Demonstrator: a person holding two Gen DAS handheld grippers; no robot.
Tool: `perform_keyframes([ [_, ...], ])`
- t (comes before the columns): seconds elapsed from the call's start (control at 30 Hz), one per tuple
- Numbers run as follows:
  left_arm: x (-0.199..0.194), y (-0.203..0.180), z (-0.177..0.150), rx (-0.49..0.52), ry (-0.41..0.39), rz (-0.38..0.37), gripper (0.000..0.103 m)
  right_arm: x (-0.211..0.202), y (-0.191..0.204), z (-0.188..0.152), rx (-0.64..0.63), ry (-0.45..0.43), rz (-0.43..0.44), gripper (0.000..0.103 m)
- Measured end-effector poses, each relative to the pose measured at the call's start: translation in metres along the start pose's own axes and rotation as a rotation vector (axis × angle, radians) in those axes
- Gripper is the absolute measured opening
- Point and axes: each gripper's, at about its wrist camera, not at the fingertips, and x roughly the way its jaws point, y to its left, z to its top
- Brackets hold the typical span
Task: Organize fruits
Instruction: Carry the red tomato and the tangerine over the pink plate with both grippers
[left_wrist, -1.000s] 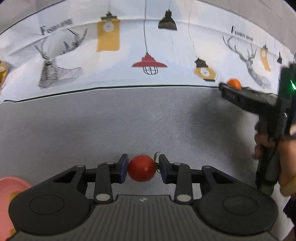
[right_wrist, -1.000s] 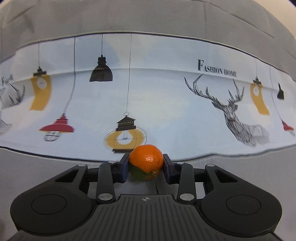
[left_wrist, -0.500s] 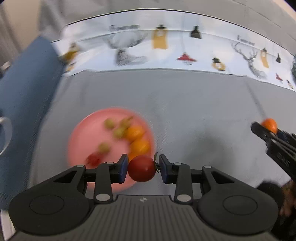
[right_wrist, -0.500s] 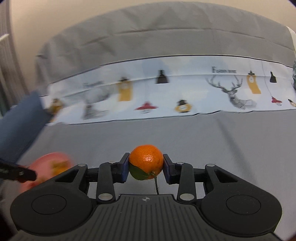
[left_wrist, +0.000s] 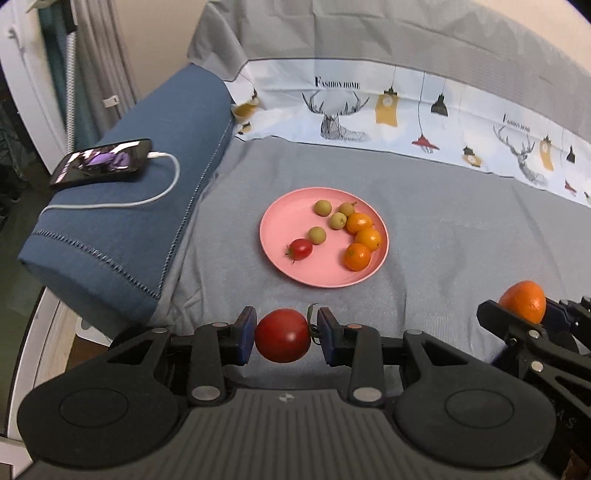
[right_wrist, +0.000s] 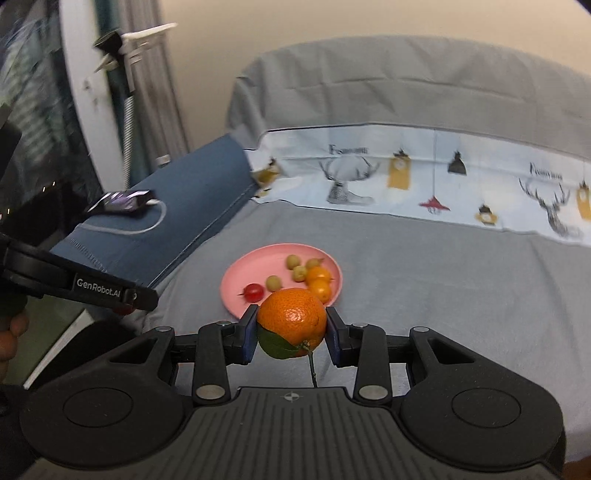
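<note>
plate on blanket | phone left, on cushion

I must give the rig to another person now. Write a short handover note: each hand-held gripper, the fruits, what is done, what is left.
Left hand-held gripper: shut on the tomato, in the air short of the pink plate.
Right hand-held gripper: shut on the orange, also short of the plate.
Done: the plate on the grey cover holds one small tomato, four green fruits and three small oranges.
Left: set down both held fruits, probably on the plate.
</note>
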Motion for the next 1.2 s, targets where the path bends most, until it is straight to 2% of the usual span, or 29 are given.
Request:
perform_keyframes([
  [0.17, -0.015, 0.012, -0.014, -0.042, -0.026, -0.032, 0.04, -0.018, 0.021, -0.002, -0.054, -0.021, -0.012, 0.038],
  [0.53, -0.033, 0.029, -0.024, -0.101, -0.061, -0.058, 0.04, -0.025, 0.043, -0.002, -0.127, -0.023, -0.015, 0.038],
  [1.2, -0.01, 0.039, -0.011, -0.126, -0.022, -0.053, 0.04, -0.002, 0.036, 0.002, -0.114, 0.03, -0.031, 0.038],
])
